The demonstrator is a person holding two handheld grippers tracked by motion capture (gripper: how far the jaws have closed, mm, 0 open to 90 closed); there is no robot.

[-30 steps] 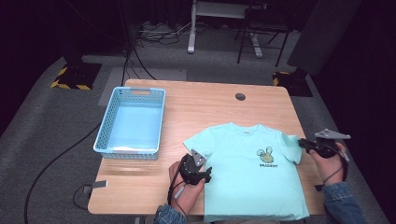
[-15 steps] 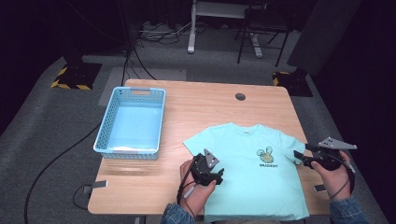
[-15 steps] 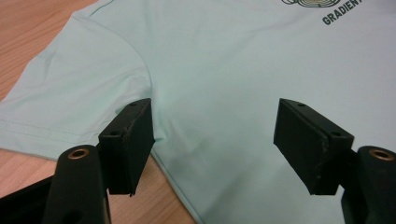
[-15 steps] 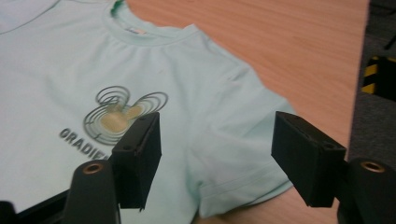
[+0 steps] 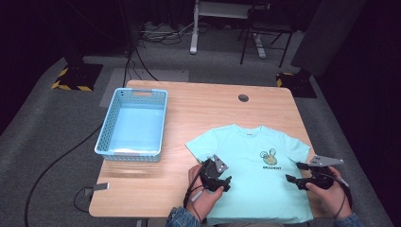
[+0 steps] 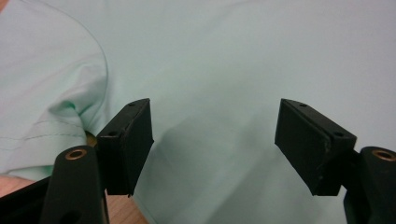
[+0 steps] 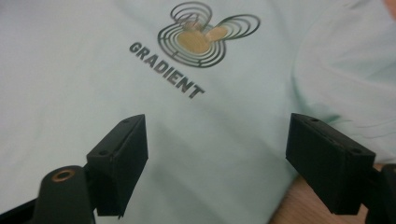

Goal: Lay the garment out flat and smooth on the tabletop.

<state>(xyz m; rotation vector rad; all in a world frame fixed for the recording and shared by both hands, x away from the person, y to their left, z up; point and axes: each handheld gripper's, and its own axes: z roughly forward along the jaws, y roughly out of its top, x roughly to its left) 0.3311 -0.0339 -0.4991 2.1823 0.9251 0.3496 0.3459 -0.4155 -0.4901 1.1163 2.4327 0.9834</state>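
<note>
The right tongs (image 7: 215,163) hang over a mint-green T-shirt (image 7: 84,79), their jaws having just been opening, wide apart with only cloth beneath. Above them lies the shirt's printed logo (image 7: 201,37) with the word GRADIENT. A strip of wooden desk (image 7: 299,205) shows beside the right jaw, below the shirt's sleeve (image 7: 345,79).

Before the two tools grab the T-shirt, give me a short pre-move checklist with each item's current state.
1. T-shirt lies flat, print side up, on the table: ok.
2. Left tool open, nothing between its jaws; they have just been opening: ok.
3. Right tool open, nothing between its jaws; they have just been opening: ok.
4. Each tool is over its own side edge of the shirt, below the sleeve: ok.
5. Tools touching the cloth: cannot tell.
6. Blue basket stands apart from the shirt, out of the way: ok.
</note>
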